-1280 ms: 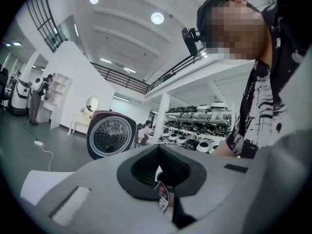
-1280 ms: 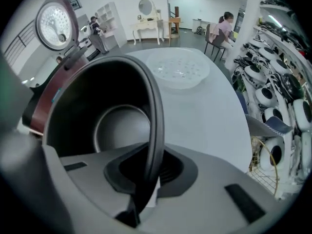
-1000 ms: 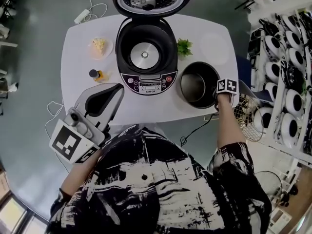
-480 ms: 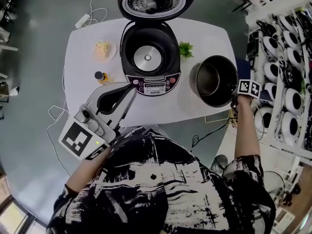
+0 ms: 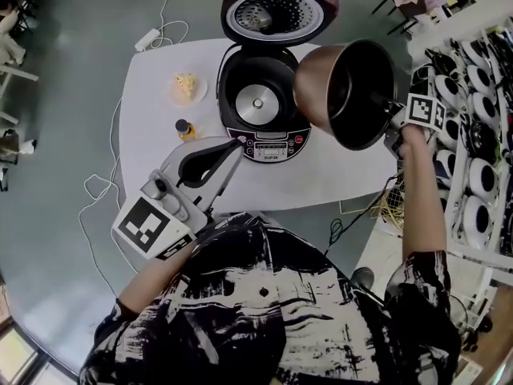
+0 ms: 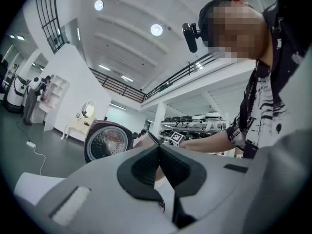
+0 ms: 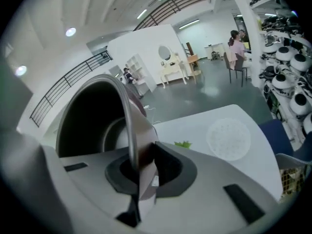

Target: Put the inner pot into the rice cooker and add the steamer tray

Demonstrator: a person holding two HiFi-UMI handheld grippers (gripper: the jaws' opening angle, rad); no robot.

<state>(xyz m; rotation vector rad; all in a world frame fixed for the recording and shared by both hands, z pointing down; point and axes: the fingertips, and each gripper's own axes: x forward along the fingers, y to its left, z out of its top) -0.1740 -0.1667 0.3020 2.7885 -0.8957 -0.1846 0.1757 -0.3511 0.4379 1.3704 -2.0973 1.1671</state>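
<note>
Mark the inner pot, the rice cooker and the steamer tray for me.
inner pot (image 5: 350,95), head view, its dark inside.
rice cooker (image 5: 258,103), head view, the heating plate in its open cavity.
steamer tray (image 7: 228,138), right gripper view, middle of the white disc.

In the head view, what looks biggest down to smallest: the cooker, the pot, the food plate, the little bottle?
1. the rice cooker with its open lid
2. the inner pot, held up nearer the camera, so it looks extra big
3. the plate
4. the bottle
</note>
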